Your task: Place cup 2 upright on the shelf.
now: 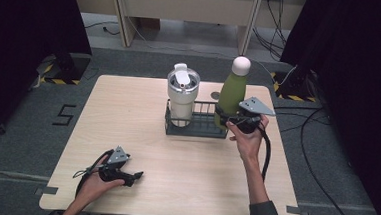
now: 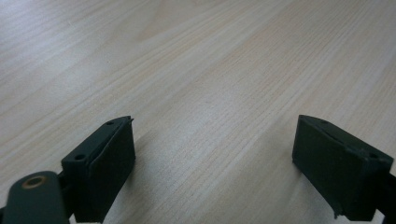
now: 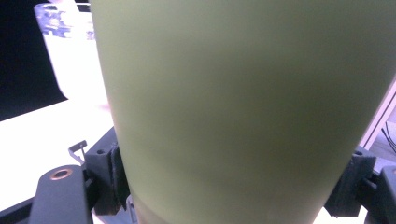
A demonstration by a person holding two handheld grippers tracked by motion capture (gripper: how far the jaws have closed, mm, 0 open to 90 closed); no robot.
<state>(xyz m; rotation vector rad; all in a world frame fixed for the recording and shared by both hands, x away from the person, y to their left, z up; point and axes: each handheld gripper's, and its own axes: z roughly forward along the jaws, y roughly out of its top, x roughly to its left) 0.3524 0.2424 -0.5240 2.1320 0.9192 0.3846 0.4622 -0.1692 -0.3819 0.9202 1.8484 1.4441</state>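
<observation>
The green bottle (image 1: pixel 232 92), upright at the right end of the wire rack (image 1: pixel 195 130) beside the white tumbler (image 1: pixel 182 93), is clamped between the right gripper (image 1: pixel 241 121) jaws and could slip or snag the rack, while the left gripper (image 1: pixel 135 177) jaws rest apart.

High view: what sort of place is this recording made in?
Probably a lab or studio recording station, not a home: one light wooden table on grey carpet, black curtains on both sides, hazard-striped tape and loose cables on the floor.

bottle (image 3: pixel 233 107) top cut off, tumbler (image 3: pixel 70 56) blurred
</observation>
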